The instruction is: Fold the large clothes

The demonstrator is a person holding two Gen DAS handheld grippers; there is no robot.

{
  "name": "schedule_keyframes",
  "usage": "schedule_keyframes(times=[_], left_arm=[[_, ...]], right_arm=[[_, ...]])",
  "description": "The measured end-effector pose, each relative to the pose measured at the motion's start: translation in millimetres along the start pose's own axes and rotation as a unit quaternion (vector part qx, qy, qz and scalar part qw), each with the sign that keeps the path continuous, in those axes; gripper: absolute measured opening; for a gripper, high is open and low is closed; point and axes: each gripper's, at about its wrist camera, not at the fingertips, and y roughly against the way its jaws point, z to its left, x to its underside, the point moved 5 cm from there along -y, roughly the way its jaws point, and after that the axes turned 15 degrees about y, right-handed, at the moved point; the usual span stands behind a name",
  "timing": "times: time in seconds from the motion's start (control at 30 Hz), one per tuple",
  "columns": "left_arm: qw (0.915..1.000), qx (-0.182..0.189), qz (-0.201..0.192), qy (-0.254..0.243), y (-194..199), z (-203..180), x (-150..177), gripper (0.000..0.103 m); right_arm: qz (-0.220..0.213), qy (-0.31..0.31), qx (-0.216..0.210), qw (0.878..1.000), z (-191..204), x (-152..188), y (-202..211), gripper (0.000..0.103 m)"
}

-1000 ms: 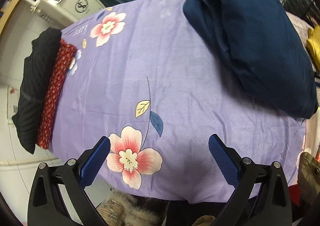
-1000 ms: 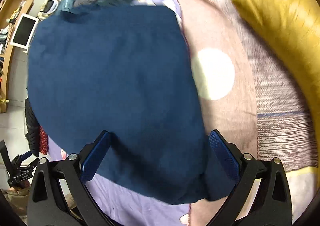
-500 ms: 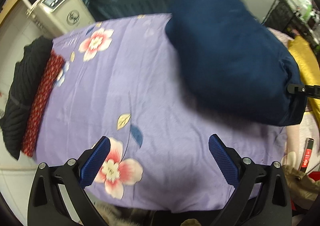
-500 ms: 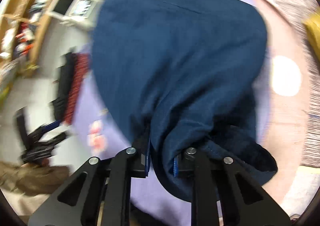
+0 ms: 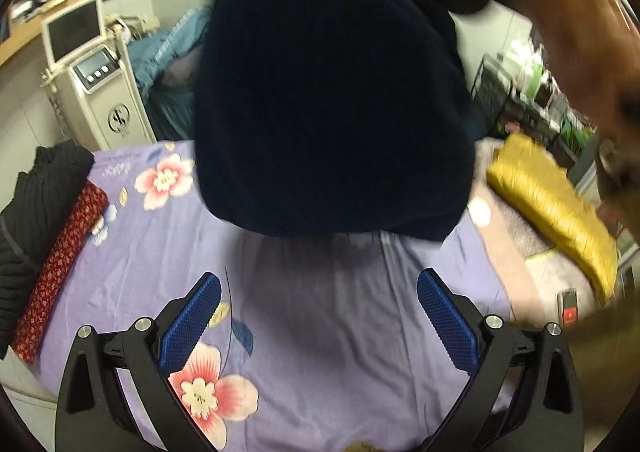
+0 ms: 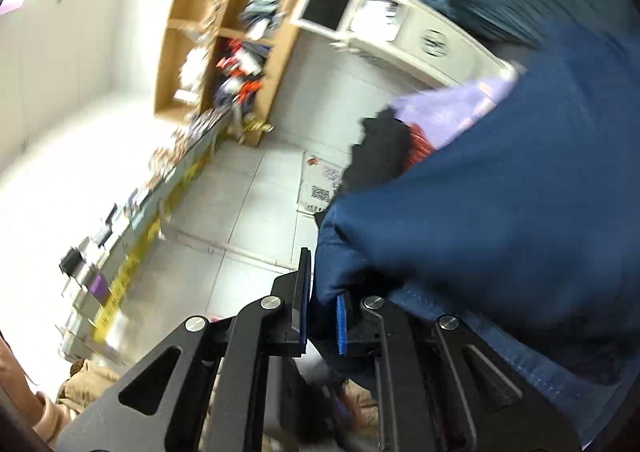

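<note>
So the navy garment (image 5: 332, 91) is up in the air now, hanging over the far side of the bed with its lower edge only just clear of the purple flowered sheet (image 5: 320, 312). The right gripper (image 6: 322, 316) has pinched down tight on a hemmed edge of it, cloth bunched between the pads. The left gripper (image 5: 318, 316) is wide open with nothing in it, hovering above the bed's near edge. If it were me, I'd get that free one onto the matching corner before laying anything down, otherwise it'll just flop in a heap. Drop it mid-sheet, well away from the black and red folded pile (image 5: 44, 219) along the left edge and the yellow cushion (image 5: 552, 207) on the right.
</note>
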Motion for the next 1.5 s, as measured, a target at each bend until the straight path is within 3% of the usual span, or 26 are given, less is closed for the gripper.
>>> schedule_keyframes(times=[0.13, 0.27, 0.37, 0.47, 0.5, 0.57, 0.67, 0.7, 0.77, 0.83, 0.93, 0.97, 1.0, 1.03, 1.07, 1.1, 1.13, 1.17, 1.2, 1.23, 1.27, 1.3, 1.33, 1.4, 1.43, 1.5], left_arm=[[0.9977, -0.01, -0.067, 0.003, 20, -10, -17, 0.097], [0.9856, -0.049, -0.16, 0.024, 58, -11, -39, 0.097], [0.9676, -0.111, -0.225, 0.03, 80, -4, -57, 0.097], [0.9336, -0.212, -0.288, 0.016, 101, -2, -75, 0.096], [0.9238, -0.236, -0.301, 0.019, 109, 2, -84, 0.091], [0.9138, -0.258, -0.312, 0.032, 129, 14, -102, 0.054], [0.9235, -0.212, -0.308, 0.085, 163, 45, -126, 0.039], [0.9244, -0.201, -0.309, 0.098, 176, 56, -133, 0.036], [0.9233, -0.186, -0.318, 0.109, 203, 69, -141, 0.022], [0.9229, -0.154, -0.33, 0.125, 237, 78, -151, 0.019], [0.9067, -0.121, -0.377, 0.144, 290, 82, -160, 0.016], [0.8986, -0.111, -0.398, 0.148, 312, 82, -167, 0.013], [0.8998, -0.094, -0.398, 0.152, 320, 83, -174, 0.013], [0.9073, -0.064, -0.383, 0.161, 320, 85, -182, 0.012], [0.9173, -0.02, -0.357, 0.175, 309, 88, -192, 0.012], [0.9258, 0.0, -0.333, 0.18, 291, 87, -200, 0.011], [0.9347, -0.004, -0.311, 0.171, 271, 84, -209, 0.011], [0.9486, -0.03, -0.284, 0.136, 237, 75, -218, 0.011], [0.9571, -0.045, -0.258, 0.123, 204, 73, -223, 0.011], [0.9646, -0.051, -0.225, 0.128, 169, 76, -223, 0.011], [0.972, -0.053, -0.181, 0.141, 127, 80, -220, 0.011], [0.9753, -0.051, -0.154, 0.151, 95, 85, -216, 0.011], [0.9773, -0.055, -0.134, 0.155, 69, 95, -212, 0.011], [0.9813, -0.086, -0.072, 0.156, 9, 116, -192, 0.011], [0.9819, -0.088, -0.042, 0.162, -19, 123, -179, 0.011], [0.9826, -0.094, -0.017, 0.159, -40, 128, -155, 0.011]], right_arm=[[-0.022, -0.003, -0.068, 0.997, 47, -61, -31, 0.012], [-0.092, 0.014, -0.129, 0.987, 96, -109, 5, 0.012], [-0.18, 0.06, -0.146, 0.971, 148, -117, 66, 0.012], [-0.233, 0.172, -0.092, 0.953, 214, -112, 113, 0.012], [-0.242, 0.218, -0.067, 0.943, 238, -107, 125, 0.012], [-0.25, 0.24, -0.071, 0.935, 260, -90, 143, 0.012], [-0.252, 0.254, -0.033, 0.933, 264, -68, 164, 0.012], [-0.248, 0.269, -0.012, 0.93, 268, -60, 171, 0.012], [-0.24, 0.283, -0.01, 0.928, 270, -39, 183, 0.012], [-0.226, 0.311, -0.016, 0.923, 285, -16, 193, 0.012], [-0.225, 0.331, -0.048, 0.915, 317, 4, 201, 0.01], [-0.233, 0.334, -0.086, 0.909, 329, 6, 208, 0.0], [-0.246, 0.341, -0.139, 0.897, 347, 5, 216, 0.001], [-0.266, 0.35, -0.158, 0.884, 361, 4, 230, 0.001], [-0.293, 0.366, -0.131, 0.874, 372, 2, 244, 0.001], [-0.303, 0.382, -0.096, 0.868, 377, 0, 253, 0.001], [-0.303, 0.386, -0.061, 0.869, 373, -6, 252, 0.001], [-0.299, 0.369, 0.002, 0.88, 357, -16, 245, 0.001], [-0.285, 0.345, 0.055, 0.893, 335, -25, 234, 0.006], [-0.259, 0.317, 0.093, 0.908, 308, -31, 221, 0.044], [-0.222, 0.274, 0.12, 0.928, 271, -34, 203, 0.094], [-0.196, 0.229, 0.145, 0.942, 230, -33, 187, 0.094], [-0.164, 0.171, 0.2, 0.951, 181, -21, 173, 0.096], [-0.117, 0.098, 0.274, 0.95, 105, 14, 158, 0.096], [-0.09, 0.064, 0.317, 0.942, 68, 41, 156, 0.096], [-0.072, 0.002, 0.318, 0.945, 24, 89, 160, 0.096]])
